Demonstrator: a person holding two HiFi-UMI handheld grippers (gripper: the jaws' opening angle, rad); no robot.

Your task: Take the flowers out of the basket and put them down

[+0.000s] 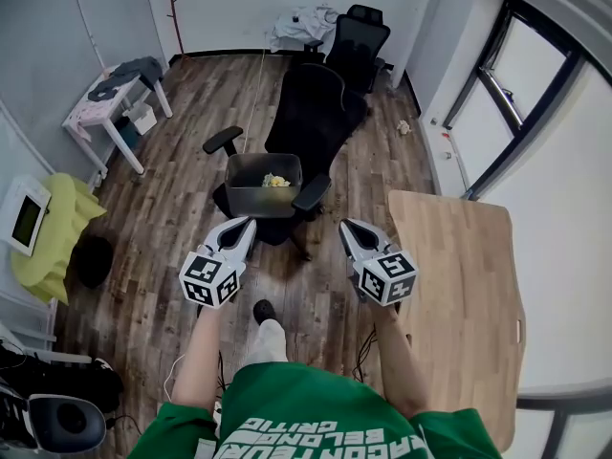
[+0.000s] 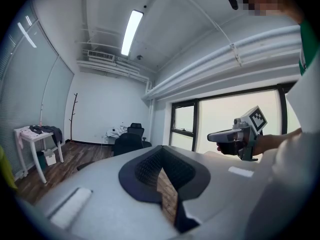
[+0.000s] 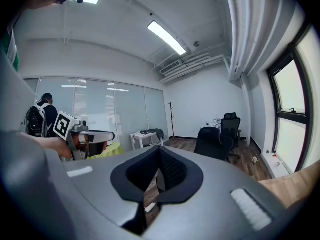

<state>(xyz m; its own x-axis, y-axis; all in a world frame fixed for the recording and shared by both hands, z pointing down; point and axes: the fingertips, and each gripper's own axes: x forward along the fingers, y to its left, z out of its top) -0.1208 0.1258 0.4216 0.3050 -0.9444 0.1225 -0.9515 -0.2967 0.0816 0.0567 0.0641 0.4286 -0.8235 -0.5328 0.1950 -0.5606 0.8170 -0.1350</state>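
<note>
Left gripper [image 1: 246,225] and right gripper [image 1: 346,226], smooth grey plastic, both have jaws pressed together on nothing. Boxy grey basket [image 1: 253,200] holding crumpled yellow flowers [image 1: 276,181] sits on black chair [image 1: 311,113].

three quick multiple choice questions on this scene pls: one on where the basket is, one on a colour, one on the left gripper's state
1. Where does the grey basket stand?
A) on the wooden table
B) on the seat of the black chair
C) on the floor

2. What colour are the flowers in it?
A) yellow
B) red
C) blue

3. How do the jaws of the left gripper stand?
A) wide apart
B) clamped on the flowers
C) together, nothing between them

Answers:
1 B: in the head view the basket sits on the chair's seat.
2 A: a yellow clump shows inside the basket.
3 C: the left gripper view shows the jaws meeting with nothing held.
</note>
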